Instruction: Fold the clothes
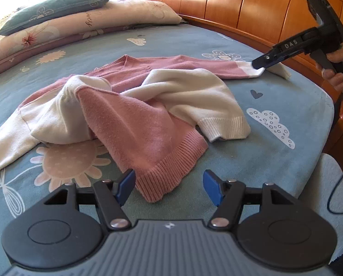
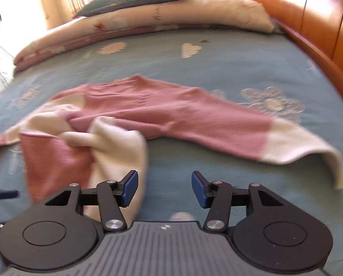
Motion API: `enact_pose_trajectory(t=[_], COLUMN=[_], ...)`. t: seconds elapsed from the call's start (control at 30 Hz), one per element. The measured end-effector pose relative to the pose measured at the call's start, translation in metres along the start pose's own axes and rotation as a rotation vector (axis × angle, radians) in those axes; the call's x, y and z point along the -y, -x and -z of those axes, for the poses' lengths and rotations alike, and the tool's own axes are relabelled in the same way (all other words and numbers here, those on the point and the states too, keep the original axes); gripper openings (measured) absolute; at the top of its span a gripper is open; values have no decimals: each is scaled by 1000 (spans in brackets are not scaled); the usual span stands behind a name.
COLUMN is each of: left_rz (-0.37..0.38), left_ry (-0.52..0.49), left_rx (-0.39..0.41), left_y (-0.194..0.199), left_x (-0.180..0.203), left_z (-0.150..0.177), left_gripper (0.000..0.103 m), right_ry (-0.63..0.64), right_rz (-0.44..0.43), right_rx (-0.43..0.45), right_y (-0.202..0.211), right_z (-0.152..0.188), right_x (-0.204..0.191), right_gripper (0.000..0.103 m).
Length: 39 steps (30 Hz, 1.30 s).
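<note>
A pink and cream knit sweater [image 1: 134, 115] lies crumpled on the blue bed sheet [image 1: 275, 96], one sleeve stretched toward the headboard. My left gripper [image 1: 169, 187] is open and empty, just in front of the pink ribbed hem [image 1: 169, 174]. In the left wrist view my right gripper [image 1: 259, 65] hovers at the cream cuff [image 1: 279, 70] of the stretched sleeve. In its own view the right gripper [image 2: 164, 188] is open and empty, above the sheet [image 2: 217, 69], with the sweater [image 2: 171, 115] ahead and the cream cuff [image 2: 309, 147] to its right.
A folded floral quilt [image 1: 79, 27] with a green pillow [image 1: 51, 9] lies at the far side of the bed. The orange wooden headboard [image 1: 252, 7] runs along the right. A black cable [image 1: 341, 172] hangs off the bed's right edge.
</note>
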<state>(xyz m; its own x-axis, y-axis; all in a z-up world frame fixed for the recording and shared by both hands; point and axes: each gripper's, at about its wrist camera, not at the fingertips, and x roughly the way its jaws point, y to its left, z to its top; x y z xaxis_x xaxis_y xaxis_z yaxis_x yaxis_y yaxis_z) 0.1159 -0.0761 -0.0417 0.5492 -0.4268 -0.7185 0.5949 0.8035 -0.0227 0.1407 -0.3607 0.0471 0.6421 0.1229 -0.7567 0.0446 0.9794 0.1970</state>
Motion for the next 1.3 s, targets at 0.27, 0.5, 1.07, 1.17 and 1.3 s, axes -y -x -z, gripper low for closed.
enact_pose_trajectory(t=[0.27, 0.5, 1.07, 1.17, 1.3], left_rz=[-17, -28, -73, -89, -94], left_ry=[-36, -110, -289, -319, -363], left_rx=[8, 24, 62, 79, 107], left_y=[3, -10, -34, -39, -50], left_x=[9, 18, 47, 54, 67], left_z=[19, 25, 15, 12, 6], left_gripper=[65, 65, 66, 66, 67], right_ry=[-187, -284, -186, -199, -204], right_rz=[-95, -204, -302, -351, -386], right_rx=[-48, -7, 54, 93, 141], right_y=[-53, -74, -58, -33, -4], right_z=[46, 70, 50, 39, 22], right_x=[-1, 4, -20, -19, -20], right_gripper=[63, 67, 12, 12, 11])
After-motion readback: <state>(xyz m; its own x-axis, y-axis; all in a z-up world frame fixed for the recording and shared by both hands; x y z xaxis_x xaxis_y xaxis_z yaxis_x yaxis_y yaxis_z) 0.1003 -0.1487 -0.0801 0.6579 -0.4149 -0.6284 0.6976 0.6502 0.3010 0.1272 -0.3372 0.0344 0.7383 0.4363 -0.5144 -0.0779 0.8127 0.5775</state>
